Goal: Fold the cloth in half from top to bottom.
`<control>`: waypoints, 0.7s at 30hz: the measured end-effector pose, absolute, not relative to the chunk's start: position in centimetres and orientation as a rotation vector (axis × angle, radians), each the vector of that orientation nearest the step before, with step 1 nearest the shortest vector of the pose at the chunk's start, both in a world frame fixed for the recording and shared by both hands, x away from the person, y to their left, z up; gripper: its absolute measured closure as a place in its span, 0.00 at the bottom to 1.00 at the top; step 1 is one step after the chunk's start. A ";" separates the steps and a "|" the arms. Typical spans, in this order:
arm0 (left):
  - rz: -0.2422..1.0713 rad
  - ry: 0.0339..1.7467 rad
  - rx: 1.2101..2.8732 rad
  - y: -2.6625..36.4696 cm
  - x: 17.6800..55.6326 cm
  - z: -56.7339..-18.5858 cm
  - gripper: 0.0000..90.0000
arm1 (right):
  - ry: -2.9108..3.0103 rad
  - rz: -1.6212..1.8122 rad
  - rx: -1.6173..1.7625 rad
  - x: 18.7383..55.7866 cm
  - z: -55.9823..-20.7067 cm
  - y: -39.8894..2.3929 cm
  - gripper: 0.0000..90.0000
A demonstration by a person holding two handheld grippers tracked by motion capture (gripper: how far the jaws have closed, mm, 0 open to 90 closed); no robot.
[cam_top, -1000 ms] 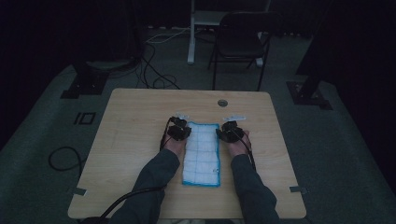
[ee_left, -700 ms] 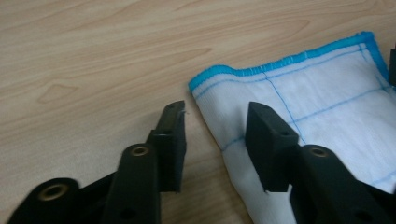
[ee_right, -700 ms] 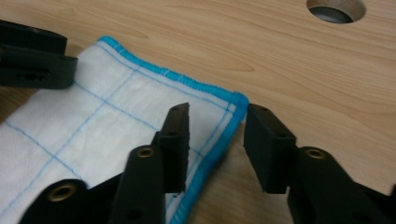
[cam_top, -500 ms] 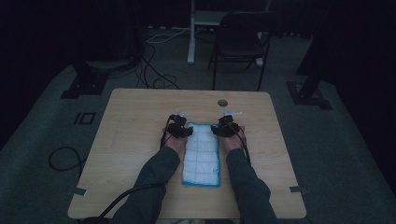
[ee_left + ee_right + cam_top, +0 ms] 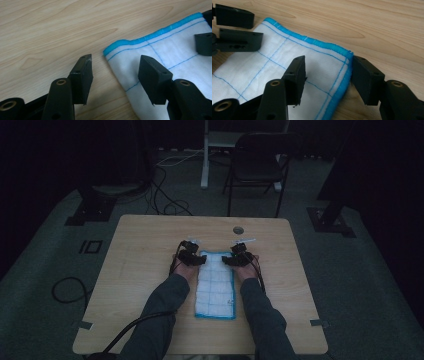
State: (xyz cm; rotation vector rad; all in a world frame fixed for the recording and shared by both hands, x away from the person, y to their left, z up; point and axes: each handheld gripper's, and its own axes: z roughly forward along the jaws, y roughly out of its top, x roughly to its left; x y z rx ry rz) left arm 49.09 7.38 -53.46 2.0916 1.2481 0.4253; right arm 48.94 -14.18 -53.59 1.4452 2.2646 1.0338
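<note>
A white rectangular quilted cloth [image 5: 216,285] lies on a pale wooden table [image 5: 140,250] with light brown grain swirls. The cloth has a bright blue stitched border, and thin blue thread lines cross its white face in a grid of squares. At the cloth's far left corner sits a matte black two-jaw left gripper [image 5: 192,258] with small brass-coloured rivets at its joints. At the cloth's far right corner sits a matching black right gripper [image 5: 238,259]. Grey-green sleeves [image 5: 160,312] flank the cloth. Beyond the table stands a black folding chair [image 5: 260,167] on dark grey-green carpet [image 5: 45,270].
</note>
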 end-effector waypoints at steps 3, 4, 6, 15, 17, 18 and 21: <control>0.429 1.238 2.119 6.9 49.1 -53.3 0.51 | 2.268 1.011 1.413 48.8 -53.6 -13.7 0.54; 0.417 1.233 2.120 6.8 49.1 -53.3 0.55 | 2.271 0.995 1.399 48.8 -53.6 -13.5 0.57; 0.408 1.227 2.123 6.7 49.0 -53.2 0.63 | 2.281 0.992 1.385 48.6 -53.6 -13.2 0.64; 0.350 1.247 2.093 6.6 48.5 -53.2 0.92 | 2.316 1.050 1.450 48.7 -53.5 -13.7 0.92; 0.360 1.234 2.123 6.5 48.4 -53.0 0.95 | 2.316 1.056 1.444 48.6 -53.5 -13.7 0.94; 0.362 1.223 2.131 6.5 48.4 -52.9 0.95 | 2.318 1.055 1.431 48.5 -53.4 -13.7 0.94; 0.339 1.226 2.106 6.9 48.4 -52.6 0.96 | 2.314 1.069 1.421 48.4 -53.2 -13.8 0.94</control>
